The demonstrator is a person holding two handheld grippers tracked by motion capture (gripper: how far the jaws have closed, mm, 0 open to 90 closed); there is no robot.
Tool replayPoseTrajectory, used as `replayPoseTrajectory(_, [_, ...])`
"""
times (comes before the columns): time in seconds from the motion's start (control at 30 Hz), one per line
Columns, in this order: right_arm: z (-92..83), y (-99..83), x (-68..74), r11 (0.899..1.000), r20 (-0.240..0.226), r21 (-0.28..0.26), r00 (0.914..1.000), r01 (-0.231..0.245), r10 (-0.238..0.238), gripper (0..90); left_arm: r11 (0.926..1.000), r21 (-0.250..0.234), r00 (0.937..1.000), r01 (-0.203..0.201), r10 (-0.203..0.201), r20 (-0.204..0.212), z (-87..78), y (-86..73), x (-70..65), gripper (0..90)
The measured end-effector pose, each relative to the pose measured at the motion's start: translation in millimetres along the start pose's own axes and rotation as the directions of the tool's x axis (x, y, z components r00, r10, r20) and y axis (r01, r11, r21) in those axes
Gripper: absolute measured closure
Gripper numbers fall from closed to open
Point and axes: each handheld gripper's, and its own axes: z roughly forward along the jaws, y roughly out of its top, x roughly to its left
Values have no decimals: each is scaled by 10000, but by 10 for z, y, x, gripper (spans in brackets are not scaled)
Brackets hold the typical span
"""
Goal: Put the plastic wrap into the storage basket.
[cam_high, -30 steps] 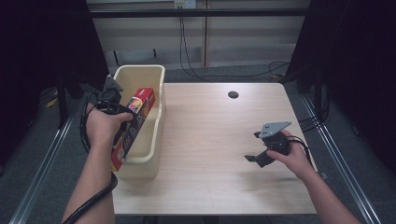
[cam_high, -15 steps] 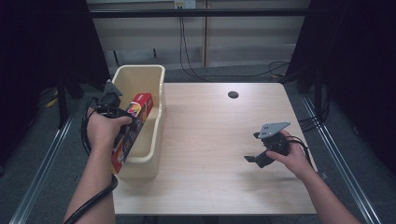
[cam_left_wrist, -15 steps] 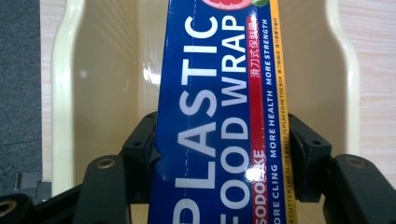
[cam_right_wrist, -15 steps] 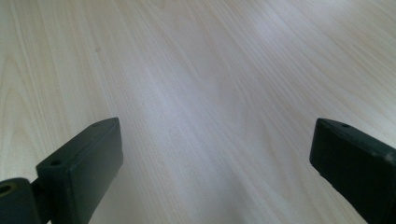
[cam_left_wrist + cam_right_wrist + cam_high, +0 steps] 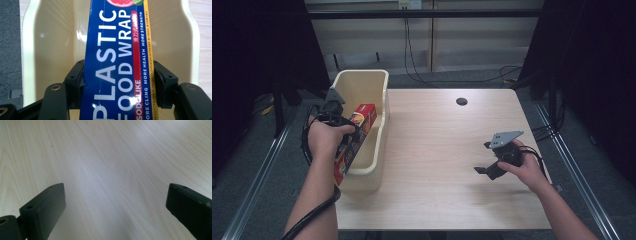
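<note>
Wooden table [image 5: 437, 150] | left gripper [image 5: 117, 82] clamps plastic wrap box [image 5: 115, 62], long axis running near-far above cream bin [image 5: 377, 95] | right gripper [image 5: 115, 210] wide apart, empty

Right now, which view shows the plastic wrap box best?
The left gripper view: the plastic wrap box runs up its middle, label readable, clamped in the left gripper over the cream bin. The high view shows it small, angled in the bin. The right gripper view faces bare table.
</note>
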Motion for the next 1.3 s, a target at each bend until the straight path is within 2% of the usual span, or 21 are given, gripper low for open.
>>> replayPoseTrajectory(0.1, [8, -1, 3, 10000, 4, 22, 10000, 25, -25, 23, 9999, 90, 10000, -55, 55, -27, 3, 13, -4, 387])
replayPoseTrajectory(0.13, [12, -2, 0, 10000, -116, -30, 9999, 14, -15, 23, 9999, -35, 9999, -116, 116, -76, -10, 20, 2, 382])
replayPoseTrajectory(0.17, [9, -1, 3, 10000, -72, 47, 10000, 17, -17, 23, 9988, -489, 10000, 22, -20, 28, -84, 44, -10, 388])
replayPoseTrajectory(0.3, [9, -2, 3, 10000, -9, 93, 10000, 8, -8, 23, 9976, -689, 9995, -103, 122, 276, -215, 75, -49, 421])
replayPoseTrajectory(0.37, [14, -3, 5, 10000, -56, 92, 10000, 1, 0, 23, 9970, -763, 9998, -146, 157, 136, -257, 86, -76, 407])
replayPoseTrajectory(0.57, [7, -7, 9, 9999, -71, 103, 10000, 69, -68, 23, 9966, -811, 9990, -173, 205, 394, -248, 95, -118, 378])
replayPoseTrajectory(0.7, [12, -8, 8, 9999, -98, 118, 9999, 71, -70, 23, 9942, -1016, 9979, -348, 402, 511, -259, 108, -143, 355])
replayPoseTrajectory(0.77, [10, -8, 8, 9999, -78, 98, 9999, 72, -71, 23, 9932, -1119, 9966, -318, 400, 716, -270, 111, -162, 336])
replayPoseTrajectory(0.9, [7, -4, 11, 10000, -20, 76, 10000, 42, -41, 23, 9898, -1363, 9934, -406, 546, 1010, -284, 122, -212, 280])
replayPoseTrajectory(1.03, [14, -21, 26, 9998, -45, 203, 10000, 74, -73, 23, 9853, -1571, 9882, -664, 868, 1264, -286, 136, -318, 231])
replayPoseTrajectory(1.1, [1, -17, 26, 9999, -72, 125, 9999, 74, -73, 24, 9834, -1607, 9828, -841, 1085, 1494, -284, 143, -400, 214])
replayPoseTrajectory(1.13, [1, -17, 26, 9999, -72, 125, 9999, 74, -73, 24, 9834, -1607, 9828, -841, 1085, 1494, -284, 143, -400, 208])
replayPoseTrajectory(1.23, [-19, -7, 24, 10000, 40, 30, 10000, 21, -21, 23, 9799, -1739, 9746, -978, 1297, 1825, -259, 147, -489, 194])
replayPoseTrajectory(1.27, [-19, -7, 24, 10000, 40, 30, 10000, 21, -21, 23, 9799, -1739, 9746, -978, 1297, 1825, -259, 147, -489, 194])
replayPoseTrajectory(1.3, [-21, -6, 25, 10000, 40, 33, 10000, 21, -21, 23, 9794, -1757, 9717, -999, 1340, 1946, -241, 144, -517, 194])
